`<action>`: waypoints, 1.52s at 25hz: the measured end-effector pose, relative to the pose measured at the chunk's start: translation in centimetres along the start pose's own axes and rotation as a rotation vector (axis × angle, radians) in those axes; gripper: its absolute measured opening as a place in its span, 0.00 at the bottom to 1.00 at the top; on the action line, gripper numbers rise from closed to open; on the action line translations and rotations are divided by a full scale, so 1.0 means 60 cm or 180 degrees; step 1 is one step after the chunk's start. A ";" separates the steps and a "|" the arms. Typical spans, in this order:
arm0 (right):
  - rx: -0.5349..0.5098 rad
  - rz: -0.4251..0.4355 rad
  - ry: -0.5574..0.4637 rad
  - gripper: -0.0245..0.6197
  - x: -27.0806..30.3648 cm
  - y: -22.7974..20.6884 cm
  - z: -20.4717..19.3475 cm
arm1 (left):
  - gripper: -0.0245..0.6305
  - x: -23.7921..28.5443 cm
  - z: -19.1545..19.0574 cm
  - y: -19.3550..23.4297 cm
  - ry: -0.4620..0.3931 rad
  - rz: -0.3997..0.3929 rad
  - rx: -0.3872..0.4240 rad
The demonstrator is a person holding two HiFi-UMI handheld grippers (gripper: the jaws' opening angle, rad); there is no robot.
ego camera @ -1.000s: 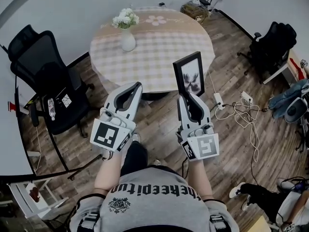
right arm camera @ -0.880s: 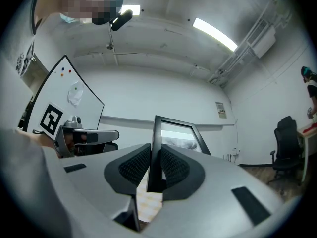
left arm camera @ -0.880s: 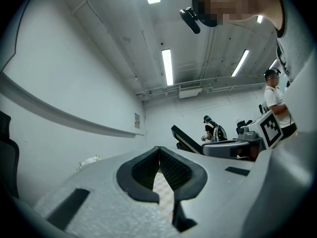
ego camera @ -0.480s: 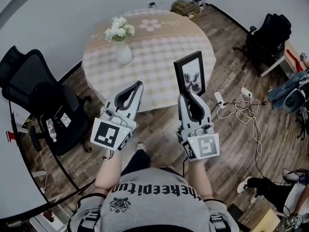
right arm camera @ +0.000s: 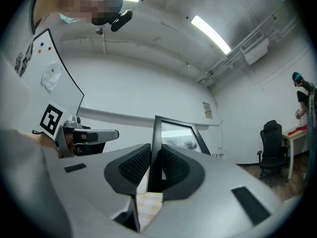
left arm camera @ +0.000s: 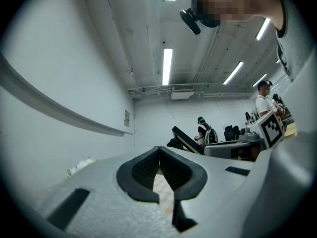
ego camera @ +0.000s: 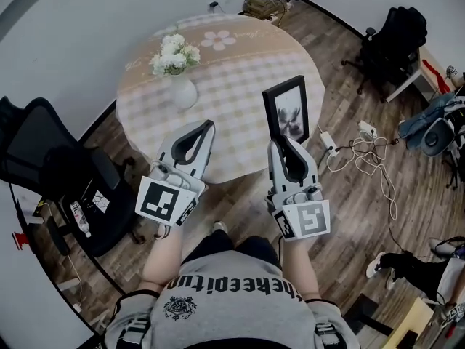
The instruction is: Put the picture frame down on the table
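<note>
Down at the bottom of the head view sits the person's grey printed shirt (ego camera: 225,297), with both forearms reaching up the frame. The left gripper (ego camera: 205,127) is at centre left, and its own view shows the dark ribbed pads (left arm camera: 148,170) meeting at the tips with nothing between them, only a hollow through which checked cloth shows. The right gripper (ego camera: 285,142), at centre right, is pinched on the lower edge of the picture frame (ego camera: 287,111). In the right gripper view the black frame (right arm camera: 174,131) stands upright between the two pads (right arm camera: 133,165), its thin edge clamped and its glass turned to the right. The frame is thus held up in the air, showing against the near right part of the round table (ego camera: 240,78) rather than lying on it. The table wears a pale checked cloth with a flower print at its far edge. A white vase (ego camera: 182,93) of white flowers (ego camera: 174,55) stands on its left part, well apart from the frame. A black office chair (ego camera: 51,173) is at the left edge of the frame. White cables (ego camera: 363,151) trail over the wooden floor to the right of the table, and another black chair (ego camera: 396,42) stands in the upper right.
</note>
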State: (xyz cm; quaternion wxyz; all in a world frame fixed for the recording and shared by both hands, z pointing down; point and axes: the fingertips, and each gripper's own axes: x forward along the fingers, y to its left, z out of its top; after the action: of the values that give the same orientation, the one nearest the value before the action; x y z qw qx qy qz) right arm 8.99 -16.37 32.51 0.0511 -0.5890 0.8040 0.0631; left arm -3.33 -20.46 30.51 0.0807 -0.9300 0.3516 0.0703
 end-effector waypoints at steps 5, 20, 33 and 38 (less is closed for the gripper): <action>-0.0007 -0.0071 0.0052 0.15 0.024 0.005 -0.011 | 0.06 0.008 -0.013 0.028 0.0000 -0.0059 -0.0063; 0.0014 -0.0020 0.0273 0.15 0.110 -0.034 -0.061 | 0.06 0.080 -0.055 0.085 0.0063 -0.0069 -0.0166; 0.0160 0.0246 0.0646 0.15 0.216 -0.099 -0.153 | 0.06 0.159 -0.106 0.140 0.0220 0.0189 -0.0245; 0.0266 0.0317 0.0871 0.15 0.241 -0.112 -0.212 | 0.06 0.170 -0.133 0.156 0.0341 0.0291 -0.0300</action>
State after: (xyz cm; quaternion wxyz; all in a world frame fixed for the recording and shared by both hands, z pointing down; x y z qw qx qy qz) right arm 10.92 -34.05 42.50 -0.0377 -0.5488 0.8336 -0.0489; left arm -1.37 -35.53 35.47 0.0147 -0.9181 0.3939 0.0406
